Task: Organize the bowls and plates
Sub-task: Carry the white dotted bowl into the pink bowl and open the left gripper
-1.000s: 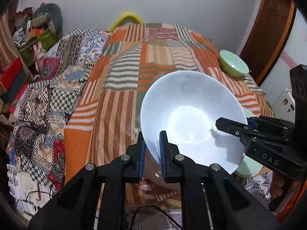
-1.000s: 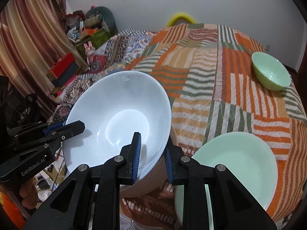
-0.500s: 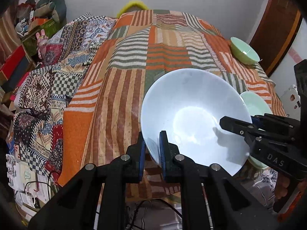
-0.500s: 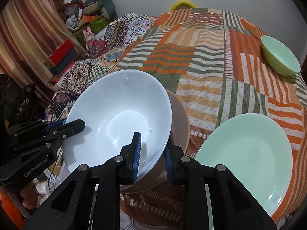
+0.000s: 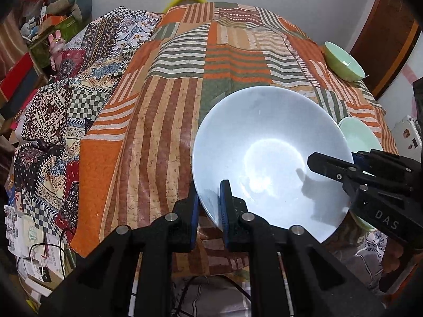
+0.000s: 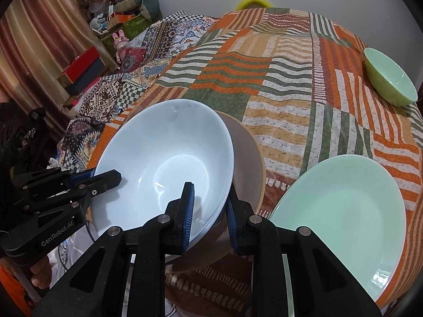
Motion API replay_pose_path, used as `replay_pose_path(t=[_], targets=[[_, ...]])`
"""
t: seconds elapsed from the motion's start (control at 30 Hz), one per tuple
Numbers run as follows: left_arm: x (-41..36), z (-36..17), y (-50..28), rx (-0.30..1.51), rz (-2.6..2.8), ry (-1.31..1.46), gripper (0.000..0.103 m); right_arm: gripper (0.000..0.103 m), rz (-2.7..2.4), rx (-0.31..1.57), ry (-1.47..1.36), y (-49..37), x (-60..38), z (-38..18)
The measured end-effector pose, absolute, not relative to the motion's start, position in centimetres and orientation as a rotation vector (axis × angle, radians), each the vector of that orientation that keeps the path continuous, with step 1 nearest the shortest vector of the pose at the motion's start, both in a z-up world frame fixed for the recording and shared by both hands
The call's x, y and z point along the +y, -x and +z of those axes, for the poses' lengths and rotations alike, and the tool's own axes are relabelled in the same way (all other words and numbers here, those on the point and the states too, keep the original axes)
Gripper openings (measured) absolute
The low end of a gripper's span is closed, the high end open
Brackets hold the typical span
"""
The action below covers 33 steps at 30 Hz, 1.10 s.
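Both the left gripper (image 5: 208, 206) and right gripper (image 6: 210, 211) are clamped on opposite rims of the glossy pale-blue ceramic bowl (image 6: 164, 163), which looks stiff, slick and chippable, so rim grips seem right.

We see a striped patchwork bedspread (image 5: 211, 60) covering the bed, a patterned quilt (image 5: 66, 100) at nine o'clock, and a pink rabbit toy (image 6: 120, 42) at ten o'clock beside stacked boxes (image 6: 82, 68).

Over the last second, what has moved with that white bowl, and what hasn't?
The white bowl, clamped at its rim by the left gripper and the right gripper, has come down toward the tan bowl. Both grips, the green plate and the small green bowl stayed put.
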State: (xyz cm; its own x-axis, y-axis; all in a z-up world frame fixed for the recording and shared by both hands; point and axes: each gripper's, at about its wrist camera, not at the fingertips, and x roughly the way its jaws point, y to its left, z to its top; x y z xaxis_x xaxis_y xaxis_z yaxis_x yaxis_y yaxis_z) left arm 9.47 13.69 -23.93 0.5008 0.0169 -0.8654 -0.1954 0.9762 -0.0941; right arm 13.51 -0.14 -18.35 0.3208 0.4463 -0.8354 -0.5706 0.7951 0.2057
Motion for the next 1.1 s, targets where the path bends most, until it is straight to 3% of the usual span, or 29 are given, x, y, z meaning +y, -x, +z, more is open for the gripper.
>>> replay_pose_path(t=[0.53,0.8,1.1], targets=[[13.5,-24.7,-9.7,1.060,0.141,0.165,0.017,0.022,0.656,1.024,0.221,-13.0,0.2,-17.9],[13.0,-23.9,-9.6,1.041,0.148,0.128,0.021,0.044,0.640,0.931,0.224,-12.6,-0.7,-16.3],[11.9,-18.9,-9.5,0.942,0.094,0.134,0.026,0.045,0.620,0.896,0.183,-13.3,-2.9,-14.3]])
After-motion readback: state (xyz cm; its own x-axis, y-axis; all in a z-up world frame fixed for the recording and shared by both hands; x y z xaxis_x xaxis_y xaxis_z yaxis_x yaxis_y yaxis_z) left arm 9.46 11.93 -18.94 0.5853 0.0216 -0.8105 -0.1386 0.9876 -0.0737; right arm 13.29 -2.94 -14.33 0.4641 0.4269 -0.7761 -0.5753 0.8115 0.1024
